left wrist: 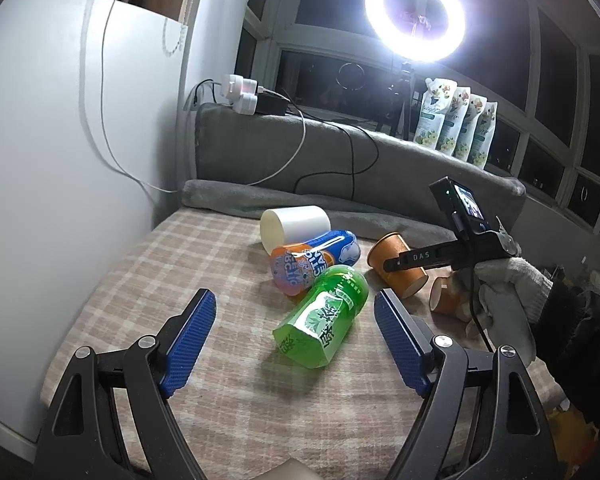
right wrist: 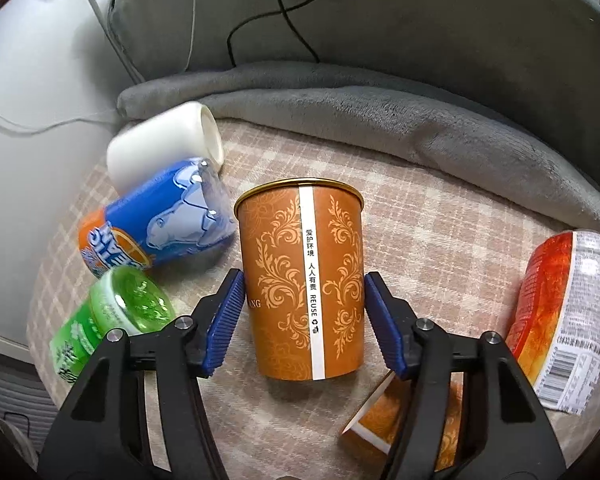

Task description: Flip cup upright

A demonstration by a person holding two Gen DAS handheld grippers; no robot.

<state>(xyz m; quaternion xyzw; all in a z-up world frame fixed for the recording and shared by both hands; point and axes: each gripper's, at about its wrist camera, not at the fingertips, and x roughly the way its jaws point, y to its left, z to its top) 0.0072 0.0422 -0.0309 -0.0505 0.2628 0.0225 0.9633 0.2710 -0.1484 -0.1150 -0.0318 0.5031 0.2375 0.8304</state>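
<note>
Bright ring light [left wrist: 415,16] glows in front of dark windows [left wrist: 340,68]. Below ring light, grey blanket [left wrist: 340,148] over ledge. White wall [left wrist: 60,140] left of ring light. Checked cloth [left wrist: 160,280] lowest.

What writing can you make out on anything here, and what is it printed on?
"爱护环境 人人有责 REUSE": white strip on the brown paper cup.
"DAS": arm of the right gripper.
Blue-orange cup, green cup and red cup: lettering and barcode print too distorted to read.
</note>
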